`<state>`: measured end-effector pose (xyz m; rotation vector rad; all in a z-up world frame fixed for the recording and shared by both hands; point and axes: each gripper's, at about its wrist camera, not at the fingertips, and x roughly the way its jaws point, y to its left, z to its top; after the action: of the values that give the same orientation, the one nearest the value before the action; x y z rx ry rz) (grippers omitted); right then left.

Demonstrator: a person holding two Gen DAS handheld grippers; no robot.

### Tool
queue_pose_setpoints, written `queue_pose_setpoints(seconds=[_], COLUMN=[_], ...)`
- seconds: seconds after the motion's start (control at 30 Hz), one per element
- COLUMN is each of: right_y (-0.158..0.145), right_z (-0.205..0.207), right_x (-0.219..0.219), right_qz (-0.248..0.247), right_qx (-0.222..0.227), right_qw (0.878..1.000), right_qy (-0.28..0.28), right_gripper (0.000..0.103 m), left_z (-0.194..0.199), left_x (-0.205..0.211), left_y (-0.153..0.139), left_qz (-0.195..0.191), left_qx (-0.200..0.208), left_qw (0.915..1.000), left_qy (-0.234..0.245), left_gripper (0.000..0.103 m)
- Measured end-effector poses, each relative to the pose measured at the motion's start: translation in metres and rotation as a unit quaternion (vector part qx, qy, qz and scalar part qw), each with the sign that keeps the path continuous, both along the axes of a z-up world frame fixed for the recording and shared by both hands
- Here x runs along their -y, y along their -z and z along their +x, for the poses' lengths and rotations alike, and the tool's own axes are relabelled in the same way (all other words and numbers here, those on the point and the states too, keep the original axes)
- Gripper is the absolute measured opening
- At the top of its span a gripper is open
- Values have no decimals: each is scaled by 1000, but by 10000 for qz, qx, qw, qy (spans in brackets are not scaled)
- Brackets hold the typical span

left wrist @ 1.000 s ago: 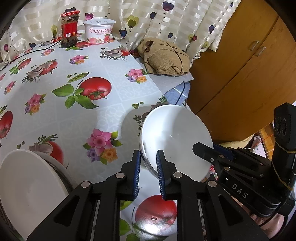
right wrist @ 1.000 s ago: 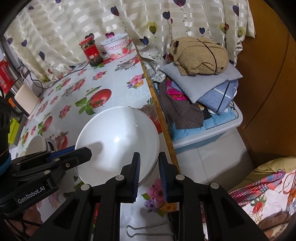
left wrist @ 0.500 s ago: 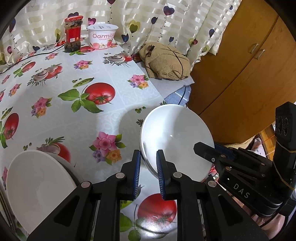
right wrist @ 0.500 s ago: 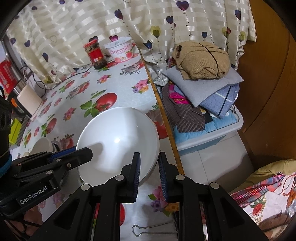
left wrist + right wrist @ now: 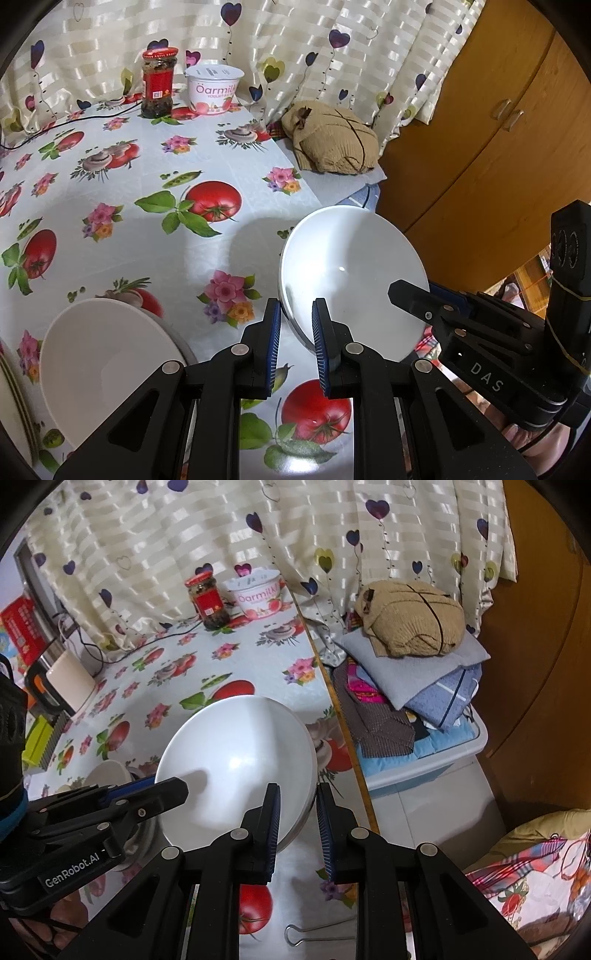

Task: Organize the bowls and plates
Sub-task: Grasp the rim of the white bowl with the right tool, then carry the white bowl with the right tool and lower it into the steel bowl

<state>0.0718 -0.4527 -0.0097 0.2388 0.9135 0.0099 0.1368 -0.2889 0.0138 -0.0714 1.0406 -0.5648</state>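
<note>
Two grippers hold one white bowl from opposite sides, above the near right corner of the table and clear of it, tilted with its hollow toward the cameras. The table is covered by an oilcloth printed with tomatoes and flowers, and a curtain with heart shapes hangs behind it. At the right of the table a plastic bin holds folded clothes, with a brown knitted bundle on top. A second white bowl sits at the near left of the table, well apart from the held one.

The left gripper has its jaws narrowly spread, pinching the left rim of the held bowl. The right gripper pinches the opposite rim, its jaws nearly pressed together on it.

At the far edge stand a yoghurt tub and, just beside it, a jar with a red lid. A metal binder clip lies on the table below the right gripper.
</note>
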Motion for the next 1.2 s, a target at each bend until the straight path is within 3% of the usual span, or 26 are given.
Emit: queue_pose_setpoints(seconds=[0.63, 1.2], right_y=[-29, -50], right_z=[-2, -3], right_x=[-32, -83], right_qz=[-128, -163], right_qx=[248, 422], right_qw=[9992, 9959], right_qy=[-272, -779], right_gripper=[20, 20], left_z=[-9, -26], left_x=[-36, -92], left_y=[-25, -40], left_qz=[-152, -149], left_qx=[233, 388], left_qw=[9993, 9963], left_qy=[-268, -746], left_gripper=[18, 18])
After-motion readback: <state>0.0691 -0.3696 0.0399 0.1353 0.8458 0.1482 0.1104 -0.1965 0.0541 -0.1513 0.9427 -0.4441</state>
